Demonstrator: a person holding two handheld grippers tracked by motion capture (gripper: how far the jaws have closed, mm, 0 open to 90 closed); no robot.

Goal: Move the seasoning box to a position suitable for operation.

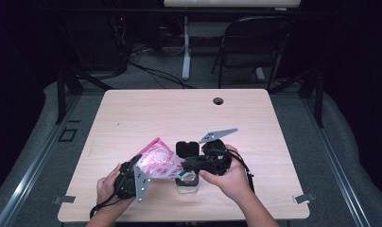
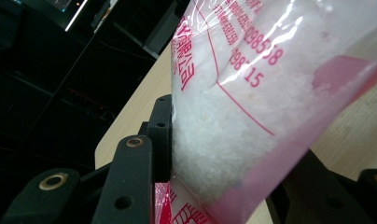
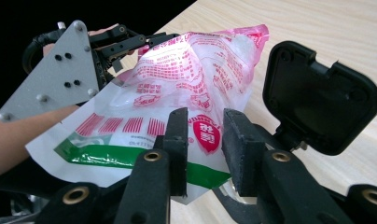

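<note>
We've got the left gripper (image 1: 134, 163) clamped on the bag (image 1: 157, 161) of white crystals above the jar (image 1: 186, 184); right gripper (image 3: 204, 156) jaws aren't pinching its lower edge yet, so close squarely before tipping

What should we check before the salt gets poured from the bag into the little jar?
1. Left gripper holds the bag: ok, its jaws press on the full part.
2. Right gripper grips the bag's lower end: cannot tell, that end lies at its jaws.
3. Jar lid flipped open: ok.
4. Bag end over the jar: ok, roughly above it.
5. Bag already cut open: cannot tell.
</note>
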